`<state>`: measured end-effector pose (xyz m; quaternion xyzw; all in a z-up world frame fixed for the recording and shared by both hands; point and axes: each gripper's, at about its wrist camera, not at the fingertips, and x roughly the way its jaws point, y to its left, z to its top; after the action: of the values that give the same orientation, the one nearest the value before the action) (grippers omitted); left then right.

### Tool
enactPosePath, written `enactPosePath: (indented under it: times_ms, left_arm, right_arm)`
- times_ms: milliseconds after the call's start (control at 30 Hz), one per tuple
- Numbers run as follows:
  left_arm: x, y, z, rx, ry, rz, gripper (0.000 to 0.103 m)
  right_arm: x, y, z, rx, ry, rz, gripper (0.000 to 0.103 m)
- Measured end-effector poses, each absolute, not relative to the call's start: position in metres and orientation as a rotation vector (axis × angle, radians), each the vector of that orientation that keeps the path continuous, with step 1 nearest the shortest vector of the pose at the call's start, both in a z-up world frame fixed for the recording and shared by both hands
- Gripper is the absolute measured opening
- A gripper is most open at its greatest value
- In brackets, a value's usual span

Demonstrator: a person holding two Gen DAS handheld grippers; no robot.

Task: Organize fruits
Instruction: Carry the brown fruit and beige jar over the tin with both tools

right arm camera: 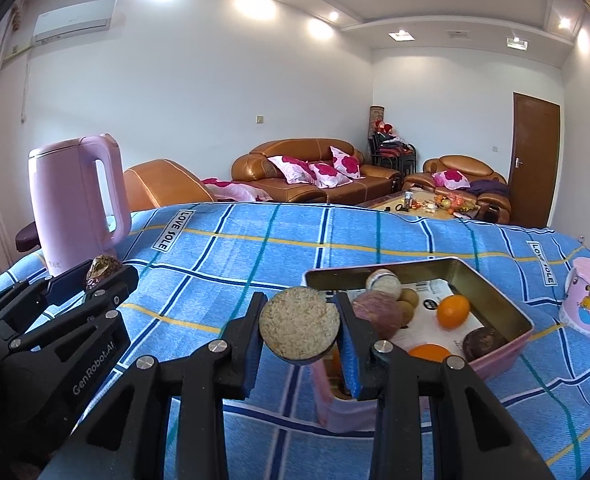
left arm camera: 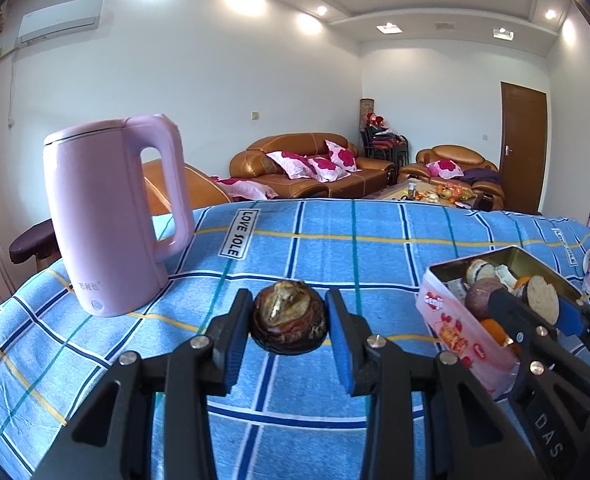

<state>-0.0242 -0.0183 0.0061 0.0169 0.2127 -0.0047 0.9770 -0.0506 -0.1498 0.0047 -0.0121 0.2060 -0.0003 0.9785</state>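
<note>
My left gripper (left arm camera: 289,320) is shut on a dark brown wrinkled fruit (left arm camera: 289,322), held above the blue checked cloth; in the right wrist view the same left gripper (right arm camera: 103,276) shows at the far left with the wrinkled fruit (right arm camera: 102,269). My right gripper (right arm camera: 299,328) is shut on a round fruit half with a pale grainy cut face (right arm camera: 299,326), at the near left corner of a pink tin (right arm camera: 525,330). The tin holds two oranges (right arm camera: 453,311), a purple fruit (right arm camera: 373,312), a dark one (right arm camera: 485,342) and others. In the left wrist view the pink tin (left arm camera: 455,334) lies at right, with the right gripper (left arm camera: 535,304) over it.
A tall pink kettle (left arm camera: 107,216) stands on the cloth at left, also the kettle (right arm camera: 75,204) in the right wrist view. A pink printed cup (right arm camera: 585,296) sits at the right edge. The table's far edge drops off toward sofas (left arm camera: 307,168) and a coffee table.
</note>
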Motion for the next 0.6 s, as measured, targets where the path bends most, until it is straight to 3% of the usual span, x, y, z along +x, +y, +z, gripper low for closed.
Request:
enactPosePath:
  times_ms: [600]
  left_arm:
    - [-0.036, -0.077, 0.005, 0.044, 0.454, -0.129, 0.039]
  right_arm:
    - [-0.067, -0.210, 0.007, -0.010, 0.409, -0.084, 0.036]
